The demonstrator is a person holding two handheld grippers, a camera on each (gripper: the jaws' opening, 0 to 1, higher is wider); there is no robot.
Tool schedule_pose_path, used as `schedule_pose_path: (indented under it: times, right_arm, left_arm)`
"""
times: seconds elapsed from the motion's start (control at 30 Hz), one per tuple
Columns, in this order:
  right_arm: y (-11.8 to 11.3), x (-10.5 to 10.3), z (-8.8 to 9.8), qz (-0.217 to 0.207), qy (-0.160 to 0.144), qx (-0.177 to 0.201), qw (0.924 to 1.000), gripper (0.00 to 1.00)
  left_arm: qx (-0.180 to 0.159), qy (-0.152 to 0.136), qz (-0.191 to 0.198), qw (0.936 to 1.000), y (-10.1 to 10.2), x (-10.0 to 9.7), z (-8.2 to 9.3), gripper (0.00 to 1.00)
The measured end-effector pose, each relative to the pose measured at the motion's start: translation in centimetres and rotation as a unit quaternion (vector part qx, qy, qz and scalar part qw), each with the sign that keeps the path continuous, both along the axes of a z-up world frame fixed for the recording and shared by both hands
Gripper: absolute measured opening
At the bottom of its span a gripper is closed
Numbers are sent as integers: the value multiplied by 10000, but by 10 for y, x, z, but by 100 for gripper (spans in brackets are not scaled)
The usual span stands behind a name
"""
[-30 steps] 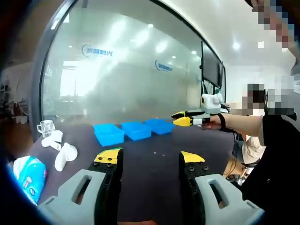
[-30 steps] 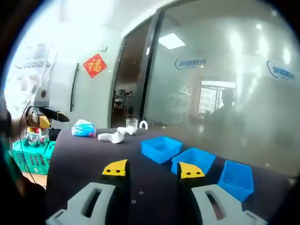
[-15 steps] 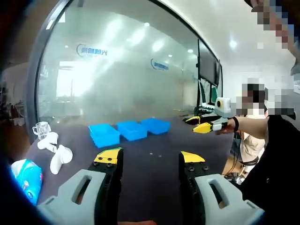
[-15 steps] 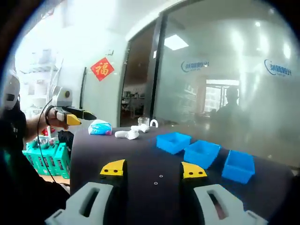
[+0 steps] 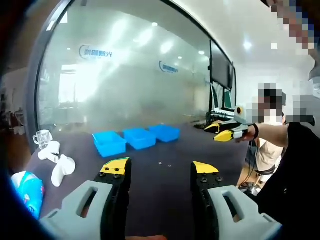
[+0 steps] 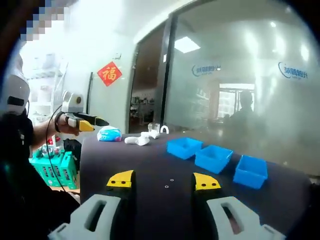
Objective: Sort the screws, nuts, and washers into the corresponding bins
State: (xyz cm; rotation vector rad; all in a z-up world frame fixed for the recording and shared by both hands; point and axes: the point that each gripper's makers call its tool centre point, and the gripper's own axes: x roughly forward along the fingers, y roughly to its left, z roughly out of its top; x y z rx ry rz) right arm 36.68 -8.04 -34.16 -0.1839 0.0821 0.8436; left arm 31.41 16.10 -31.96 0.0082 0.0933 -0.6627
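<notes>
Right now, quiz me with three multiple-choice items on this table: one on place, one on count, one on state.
1. The blue bins sit:
A. in a row on the dark table
B. stacked on the floor
C. inside the green crate

2. How many blue bins?
A. one
B. three
C. five

3. The right gripper jaws are:
A. shut on a bin
B. shut on a cup
C. open, holding nothing

Answers: 1 A, they stand side by side on the tabletop; 2 B, three show in both views; 3 C, a clear gap separates its yellow tips.
</notes>
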Motion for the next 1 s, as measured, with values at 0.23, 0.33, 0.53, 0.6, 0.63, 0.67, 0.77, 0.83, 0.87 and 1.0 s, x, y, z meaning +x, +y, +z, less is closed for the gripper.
schedule_pose_path:
  times: [0.23,0.33,0.53,0.6,0.63,0.67,0.77,0.83,0.87,1.0]
  right_arm:
    - [7,5,-7,256,262,-374,9986,39]
    - [11,5,-10,413,411,-568,9967,39]
    - [16,9,-20,717,675,-1116,9889,39]
    - [17,9,-25,844,793,-1298,9848,38]
    - [19,11,-27,882,827,-1359,9833,38]
    - [20,13,-28,897,847,-1420,9822,38]
    - [24,21,-30,1000,961,-1559,9780,38]
    - [27,27,-31,1025,1009,-1622,9762,38]
    - [29,30,-31,1043,1007,-1659,9754,38]
    - [35,37,-32,1104,1077,-1807,9714,38]
  left_arm:
    - [79,142,-69,9998,-4,-2,-9,47]
    - [113,191,-65,9997,-2,-3,-12,47]
    - [119,231,-45,9997,1,-3,-13,47]
    - [150,254,-45,9996,1,-3,-15,47]
    - [159,263,-40,9995,2,-3,-16,47]
    - [152,273,-38,9995,2,-3,-17,47]
    - [132,294,-27,9995,3,-3,-18,47]
    - [110,295,-12,9995,4,-3,-18,47]
    - [108,298,-8,9995,4,-3,-18,47]
    - [94,301,27,9995,7,-3,-19,47]
